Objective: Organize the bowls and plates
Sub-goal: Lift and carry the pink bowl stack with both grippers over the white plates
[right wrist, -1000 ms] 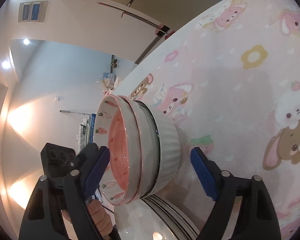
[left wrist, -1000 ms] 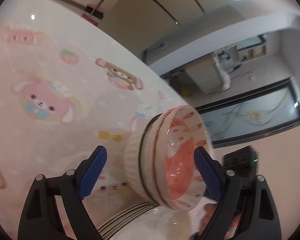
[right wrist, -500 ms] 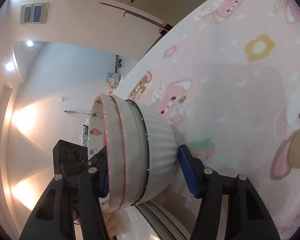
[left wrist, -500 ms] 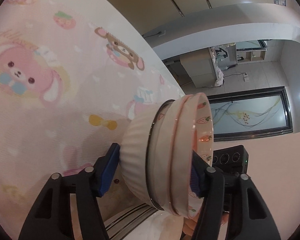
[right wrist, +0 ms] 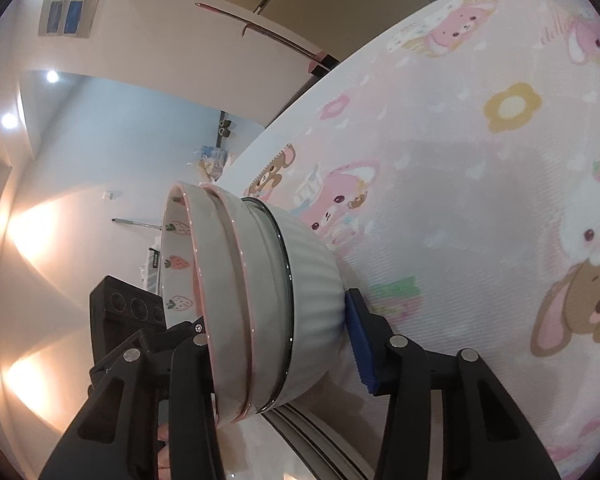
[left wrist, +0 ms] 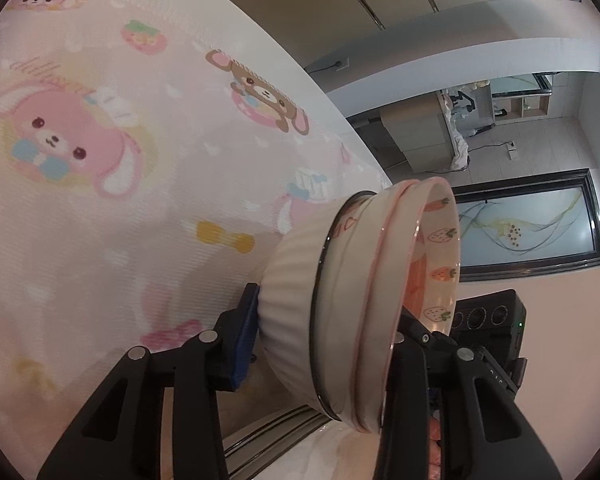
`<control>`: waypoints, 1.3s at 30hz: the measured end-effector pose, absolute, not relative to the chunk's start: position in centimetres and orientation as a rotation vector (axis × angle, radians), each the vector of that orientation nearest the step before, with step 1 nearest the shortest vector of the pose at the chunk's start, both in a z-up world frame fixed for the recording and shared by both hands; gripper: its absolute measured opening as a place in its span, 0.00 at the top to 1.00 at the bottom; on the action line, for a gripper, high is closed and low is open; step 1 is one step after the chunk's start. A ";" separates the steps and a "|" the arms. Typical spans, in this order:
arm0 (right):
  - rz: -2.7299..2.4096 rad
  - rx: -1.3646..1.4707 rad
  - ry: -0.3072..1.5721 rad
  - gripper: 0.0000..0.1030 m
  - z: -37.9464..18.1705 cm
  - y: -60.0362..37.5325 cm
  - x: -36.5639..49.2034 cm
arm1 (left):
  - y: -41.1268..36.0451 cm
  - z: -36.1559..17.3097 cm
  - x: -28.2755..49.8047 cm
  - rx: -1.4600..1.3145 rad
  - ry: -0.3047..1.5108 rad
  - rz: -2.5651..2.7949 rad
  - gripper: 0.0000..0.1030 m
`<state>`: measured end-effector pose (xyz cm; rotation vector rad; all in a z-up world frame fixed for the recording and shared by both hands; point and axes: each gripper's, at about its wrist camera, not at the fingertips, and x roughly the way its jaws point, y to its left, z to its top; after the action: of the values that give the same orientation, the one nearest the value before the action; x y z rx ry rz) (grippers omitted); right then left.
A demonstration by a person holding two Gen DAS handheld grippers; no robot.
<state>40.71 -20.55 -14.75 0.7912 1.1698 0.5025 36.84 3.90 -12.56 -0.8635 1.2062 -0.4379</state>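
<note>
Both grippers' jaws have just been closing: the left gripper (left wrist: 320, 344) and right gripper (right wrist: 276, 344) clamp the nested stack of bowls (left wrist: 340, 304) above a striped plate (right wrist: 324, 436), pink cartoon tablecloth (left wrist: 100, 200) beyond

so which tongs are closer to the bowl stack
neither, it's level. left tongs and right tongs have both just been closing on the bowl stack from opposite sides, each with a blue pad on the ribbed bottom bowl and the other finger at the top bowl's rim
</note>
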 end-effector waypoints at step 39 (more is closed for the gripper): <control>0.623 0.792 1.018 0.54 -2.5 -20.0 34.2 | 4.0 0.6 31.8 -0.728 1.002 -0.428 0.62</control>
<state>34.17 -19.95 -2.53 0.7921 1.0181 0.6232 31.78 3.99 0.65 -0.7276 1.0022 -0.4280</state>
